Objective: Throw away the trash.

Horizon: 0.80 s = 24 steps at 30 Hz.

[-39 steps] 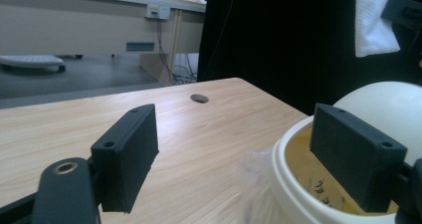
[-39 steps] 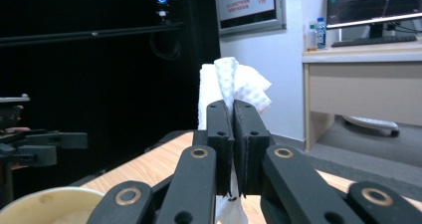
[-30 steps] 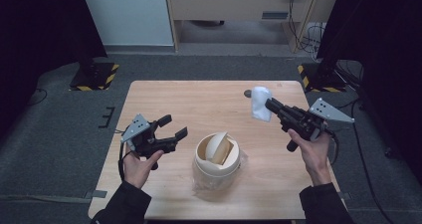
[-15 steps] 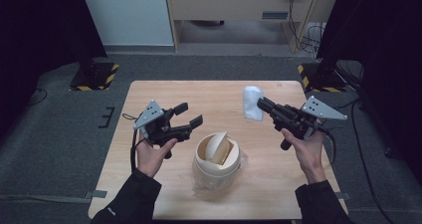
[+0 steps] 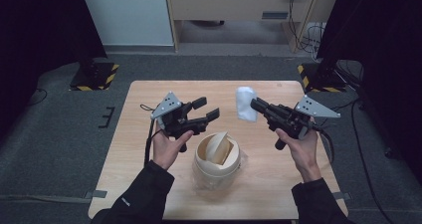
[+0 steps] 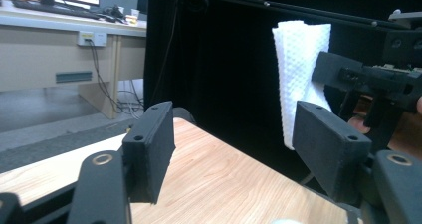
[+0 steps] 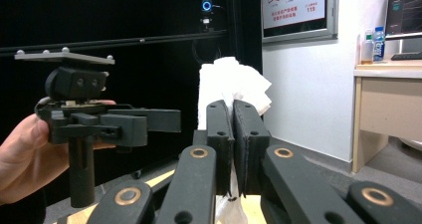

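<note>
L gripper [image 5: 205, 109] moved nearer paper towel [image 5: 245, 103]

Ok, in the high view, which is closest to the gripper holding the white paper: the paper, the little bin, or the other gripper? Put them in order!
From the right gripper:
1. White paper towel, pinched in its jaws at the tip.
2. Beige bin, toward the person, mid-table.
3. Left gripper, open, across the table on the person's left.

Bin [image 5: 217, 157] on table [image 5: 144, 149], seemingly between both hands; paper towel [image 5: 245, 104] behind it.
</note>
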Tool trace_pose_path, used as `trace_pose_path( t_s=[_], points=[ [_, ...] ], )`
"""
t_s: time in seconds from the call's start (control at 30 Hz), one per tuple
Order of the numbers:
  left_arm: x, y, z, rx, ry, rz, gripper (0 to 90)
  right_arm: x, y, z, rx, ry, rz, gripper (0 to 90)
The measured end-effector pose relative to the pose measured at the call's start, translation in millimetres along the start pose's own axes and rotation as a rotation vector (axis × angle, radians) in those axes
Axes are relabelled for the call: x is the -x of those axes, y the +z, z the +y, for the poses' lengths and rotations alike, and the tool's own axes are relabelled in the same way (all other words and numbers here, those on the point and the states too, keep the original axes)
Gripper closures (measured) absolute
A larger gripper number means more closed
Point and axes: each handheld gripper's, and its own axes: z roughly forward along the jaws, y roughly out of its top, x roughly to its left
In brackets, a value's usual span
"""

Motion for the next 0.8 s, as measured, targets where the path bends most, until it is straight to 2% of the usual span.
trace_pose_path(
  t_s=[0.27, 0.47, 0.8],
  points=[
    [8.7, 16.7, 5.8, -0.005, -0.008, -0.046, 36.7, -1.1, 0.8, -1.2, -0.006, 0.002, 0.012, 86.6],
    [16.5, 31.0, 9.4, -0.020, 0.007, -0.071, 42.0, -2.1, 1.8, -2.4, -0.011, 0.002, 0.025, 86.6],
    [22.7, 42.5, 9.6, -0.054, -0.006, -0.118, 51.3, -2.3, 1.4, -1.9, -0.005, 0.010, 0.040, 86.6]
  ],
)
